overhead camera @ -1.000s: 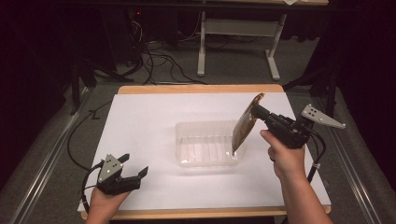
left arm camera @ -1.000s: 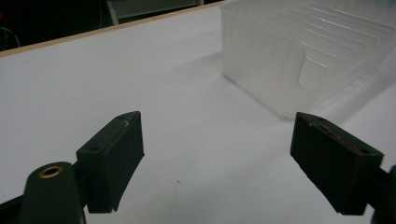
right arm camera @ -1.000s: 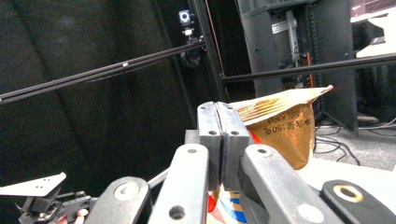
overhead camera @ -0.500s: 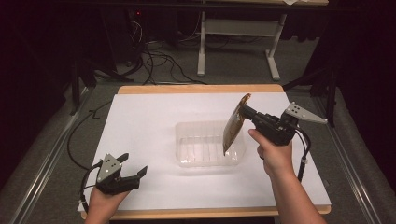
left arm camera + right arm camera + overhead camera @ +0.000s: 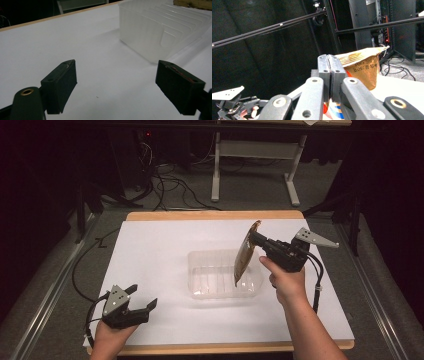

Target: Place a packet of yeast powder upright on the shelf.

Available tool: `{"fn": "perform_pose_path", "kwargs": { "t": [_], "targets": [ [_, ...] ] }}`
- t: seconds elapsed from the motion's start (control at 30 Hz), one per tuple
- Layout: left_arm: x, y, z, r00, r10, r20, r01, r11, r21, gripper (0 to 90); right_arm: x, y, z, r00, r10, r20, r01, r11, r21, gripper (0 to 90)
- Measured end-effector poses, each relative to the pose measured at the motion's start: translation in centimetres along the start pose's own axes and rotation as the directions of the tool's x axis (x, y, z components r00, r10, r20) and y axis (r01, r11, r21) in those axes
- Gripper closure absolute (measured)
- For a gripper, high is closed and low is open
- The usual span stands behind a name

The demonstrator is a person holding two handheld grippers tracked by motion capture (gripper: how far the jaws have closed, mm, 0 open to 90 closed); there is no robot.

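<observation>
A clear ribbed plastic tray (image 5: 212, 280) (image 5: 155, 30) rests at the middle of the white table top. My right gripper (image 5: 256, 238) (image 5: 328, 75) is shut on the top edge of a gold-brown foil packet (image 5: 244, 256) (image 5: 363, 68), which hangs above the tray's right end. The packet's printed lower part dangles below the jaws. Near the table's front left corner my left gripper (image 5: 141, 299) (image 5: 120, 87) stands open just above the surface, its jaws wide apart with nothing between them, pointing toward the tray.
The white sheet (image 5: 160, 250) covers a wooden table with a bare edge at the back (image 5: 210, 215). Cables (image 5: 170, 185) and a grey table frame (image 5: 252, 150) lie on the floor beyond. Metal rails (image 5: 380, 310) run along both sides of the table.
My right gripper has carried the packet leftward and slightly down, from beside the tray's right edge to over its right end. The left gripper has stayed put.
</observation>
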State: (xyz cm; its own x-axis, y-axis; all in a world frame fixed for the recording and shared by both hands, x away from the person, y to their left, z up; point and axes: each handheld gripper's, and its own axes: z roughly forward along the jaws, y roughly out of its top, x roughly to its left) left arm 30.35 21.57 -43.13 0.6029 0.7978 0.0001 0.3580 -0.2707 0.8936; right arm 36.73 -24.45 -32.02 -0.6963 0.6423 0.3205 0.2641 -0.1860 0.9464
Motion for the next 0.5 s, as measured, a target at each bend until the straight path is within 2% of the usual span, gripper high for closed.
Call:
{"fn": "perform_pose_path", "kwargs": {
  "t": [0.27, 0.5],
  "targets": [
    [-0.1, 0.0, -0.1, 1.0, 0.005, 0.004, -0.005, 1.0, -0.003, 17.7, -0.6, -0.4, 1.3, 0.9999, 0.014, 0.008, -0.014, 0.9995, 0.029, 90.0],
    [0.0, -0.1, -0.4, 1.0, 0.001, -0.001, -0.001, 1.0, -0.006, 17.7, -1.1, -0.7, 1.8, 0.9996, 0.006, 0.028, -0.007, 0.999, 0.044, 90.0]
  ]
}}
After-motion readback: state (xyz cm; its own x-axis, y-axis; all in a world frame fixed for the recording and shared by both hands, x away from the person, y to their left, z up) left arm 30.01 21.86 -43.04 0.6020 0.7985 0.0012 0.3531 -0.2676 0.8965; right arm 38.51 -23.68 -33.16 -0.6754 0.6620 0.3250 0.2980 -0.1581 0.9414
